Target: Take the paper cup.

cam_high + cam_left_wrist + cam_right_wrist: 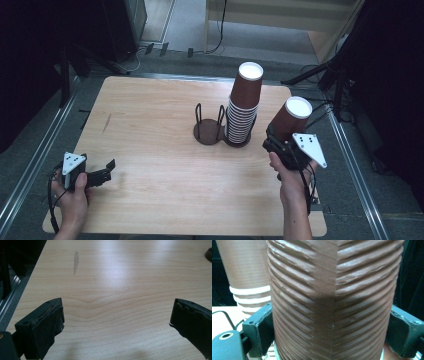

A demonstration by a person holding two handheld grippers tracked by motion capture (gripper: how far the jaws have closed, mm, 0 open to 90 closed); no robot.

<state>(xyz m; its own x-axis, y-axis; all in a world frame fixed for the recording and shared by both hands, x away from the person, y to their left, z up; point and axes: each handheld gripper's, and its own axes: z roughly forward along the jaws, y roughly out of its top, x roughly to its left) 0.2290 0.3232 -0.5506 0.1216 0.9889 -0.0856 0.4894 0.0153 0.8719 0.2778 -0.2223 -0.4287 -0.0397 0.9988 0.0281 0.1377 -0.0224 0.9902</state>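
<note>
A tall stack of brown ribbed paper cups (244,107) stands upside down on the right ring of a dark two-ring wire holder (207,131); the left ring is empty. My right gripper (278,140) is shut on a single brown cup (290,120), held upside down and tilted, just right of the stack and above the table's right edge. In the right gripper view the cup (332,290) sits between both jaws of the gripper (329,327), with the stack (247,272) behind at the left. My left gripper (107,171) rests open near the front left corner, with bare wood between its jaws (117,312).
The wooden table (150,115) has a faint grey mark (76,261) at its left. Metal rails (30,165) run along both sides of the table. Black stands (340,75) and cables (220,35) lie on the floor behind it.
</note>
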